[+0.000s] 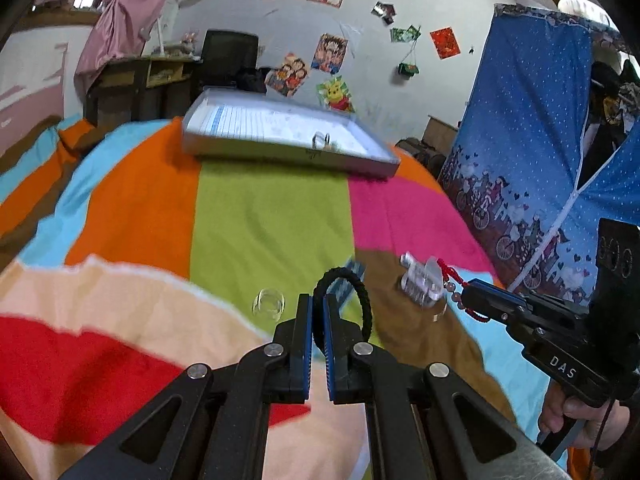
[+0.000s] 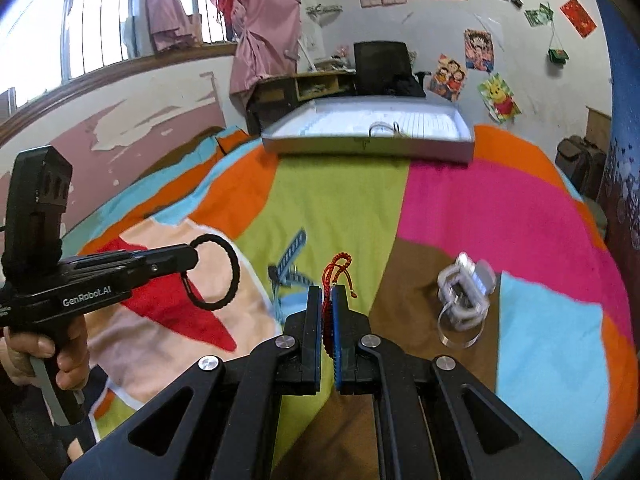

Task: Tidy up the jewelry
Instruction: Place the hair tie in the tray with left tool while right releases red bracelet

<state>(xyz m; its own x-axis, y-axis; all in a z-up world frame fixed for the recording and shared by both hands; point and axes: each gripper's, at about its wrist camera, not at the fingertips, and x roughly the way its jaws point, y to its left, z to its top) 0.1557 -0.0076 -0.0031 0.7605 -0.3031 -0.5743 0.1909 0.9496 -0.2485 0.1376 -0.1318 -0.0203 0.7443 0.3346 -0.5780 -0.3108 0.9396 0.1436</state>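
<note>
The black braided loop is pinched between the narrow fingers of the left claw, standing up at 12 o'clock from the fingertips; the right wrist view shows the same loop from the side, hanging clear above the bedspread at 9 o'clock. The red cord bracelet is clamped in the right claw, its knotted end curling upward; only the left wrist view shows its beads and red strand trailing from the right claw at 3 o'clock. A clear chain-link piece lies on the brown patch at 2 o'clock of the right claw, with a clear ring touching it below. A small clear ring on the green stripe, just beside the left claw at 10 o'clock, shows in the left view alone. A blue striped hair clip lies on the bedspread between the claws. The grey tray sits at the far end at 12 o'clock, holding a bangle.
</note>
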